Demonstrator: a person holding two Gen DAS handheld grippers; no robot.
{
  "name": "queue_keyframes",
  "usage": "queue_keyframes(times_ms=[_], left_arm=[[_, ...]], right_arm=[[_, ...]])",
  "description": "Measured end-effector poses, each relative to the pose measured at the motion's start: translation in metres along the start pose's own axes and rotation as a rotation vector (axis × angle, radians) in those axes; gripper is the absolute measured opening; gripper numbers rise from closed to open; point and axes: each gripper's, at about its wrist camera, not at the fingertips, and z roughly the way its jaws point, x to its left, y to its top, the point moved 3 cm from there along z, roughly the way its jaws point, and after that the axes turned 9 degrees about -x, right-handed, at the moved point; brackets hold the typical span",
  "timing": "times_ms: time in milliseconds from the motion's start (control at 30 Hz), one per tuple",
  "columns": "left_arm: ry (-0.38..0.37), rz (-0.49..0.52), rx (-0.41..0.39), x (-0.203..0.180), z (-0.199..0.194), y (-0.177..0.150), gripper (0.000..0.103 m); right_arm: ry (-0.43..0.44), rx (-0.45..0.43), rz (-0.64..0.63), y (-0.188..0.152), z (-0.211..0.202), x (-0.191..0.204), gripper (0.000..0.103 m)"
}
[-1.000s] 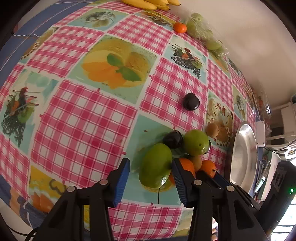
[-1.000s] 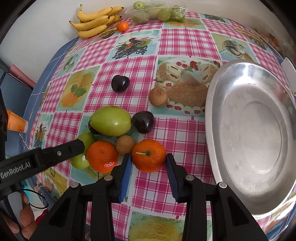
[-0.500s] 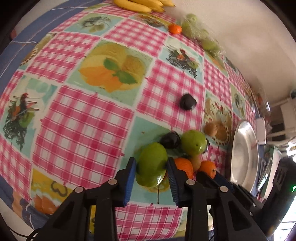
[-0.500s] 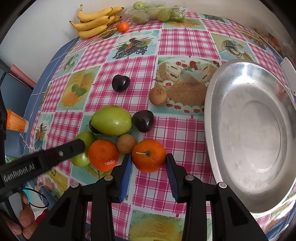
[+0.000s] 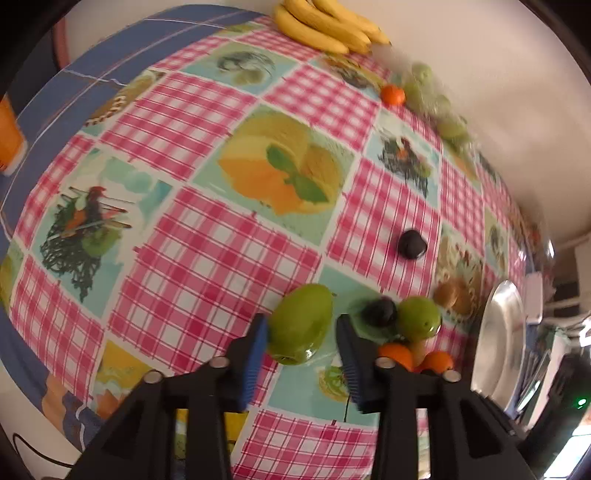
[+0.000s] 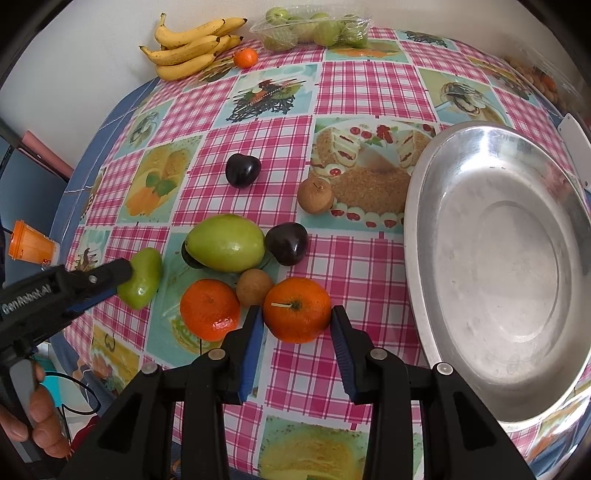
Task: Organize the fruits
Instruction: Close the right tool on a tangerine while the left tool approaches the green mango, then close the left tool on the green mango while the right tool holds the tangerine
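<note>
Right claw [image 6: 297,326]: spread, one finger at each side of an orange [image 6: 297,314] that sits on the table [image 6: 369,88]; contact with the fruit cannot be confirmed. Left claw [image 5: 301,349]: spread around a small green mango [image 5: 300,324], its left blue pad touching or nearly touching the fruit, the right pad standing clear (the right wrist view shows that mango [image 6: 141,277] low against the cloth).

Just beyond the orange lie a second orange [image 6: 209,309] and a small brown fruit [image 6: 255,287] between the two. Behind them rest a larger green mango [image 6: 225,243] and a dark plum [image 6: 286,243], side by side. Further back: another brown fruit [image 6: 314,195] and a second plum [image 6: 242,170], well apart.

A steel platter [image 6: 424,206] occupies the right side. Bananas [image 6: 192,48], a small tangerine [image 6: 245,58] and bagged green fruit [image 6: 314,31] line the far edge.
</note>
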Motion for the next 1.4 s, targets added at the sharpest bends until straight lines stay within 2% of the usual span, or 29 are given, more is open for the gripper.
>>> queue_keyframes(times_ms=[100, 200, 467, 500, 533, 767, 1000, 1067, 1167, 1200, 1233, 1300, 1400], left_arm=[[0.014, 0.019, 0.038, 0.000, 0.010, -0.006, 0.045], [-0.010, -0.015, 0.059, 0.005, 0.013, -0.008, 0.040], [-0.032, 0.009, -0.048, 0.002, -0.012, 0.002, 0.037], [-0.033, 0.015, -0.052, 0.000, -0.014, 0.003, 0.033], [-0.035, 0.022, -0.059, -0.001, -0.015, 0.004, 0.022], [-0.018, 0.064, -0.067, -0.009, -0.015, 0.004, 0.021], [0.040, 0.049, -0.009, 0.001, 0.007, 0.003, 0.022], [0.036, 0.030, -0.017, 0.003, 0.009, 0.005, 0.025], [0.001, 0.011, -0.032, 0.001, 0.003, 0.006, 0.038], [-0.017, 0.014, -0.036, -0.002, 0.002, 0.005, 0.046], [-0.031, 0.020, -0.037, -0.005, 0.001, 0.005, 0.048], [-0.051, 0.049, -0.034, -0.014, 0.001, 0.004, 0.048], [-0.032, 0.114, -0.010, -0.027, 0.008, -0.001, 0.048]], right_arm=[[-0.002, 0.003, 0.005, -0.001, 0.001, -0.001, 0.039], [0.002, 0.000, 0.007, -0.001, -0.001, -0.001, 0.039], [0.031, -0.073, 0.028, 0.006, -0.024, -0.001, 0.038], [0.033, -0.081, 0.031, 0.008, -0.026, -0.001, 0.038], [0.034, -0.091, 0.031, 0.009, -0.029, -0.001, 0.038], [0.034, -0.093, 0.037, 0.010, -0.032, -0.004, 0.038], [0.029, -0.084, 0.059, 0.007, -0.032, -0.010, 0.038], [0.028, -0.082, 0.062, 0.007, -0.032, -0.010, 0.038], [0.026, -0.078, 0.059, 0.006, -0.031, -0.010, 0.038], [0.024, -0.078, 0.058, 0.006, -0.031, -0.009, 0.038], [0.024, -0.077, 0.057, 0.006, -0.030, -0.009, 0.038], [0.023, -0.073, 0.053, 0.006, -0.030, -0.009, 0.038], [0.019, -0.067, 0.050, 0.005, -0.028, -0.009, 0.038]])
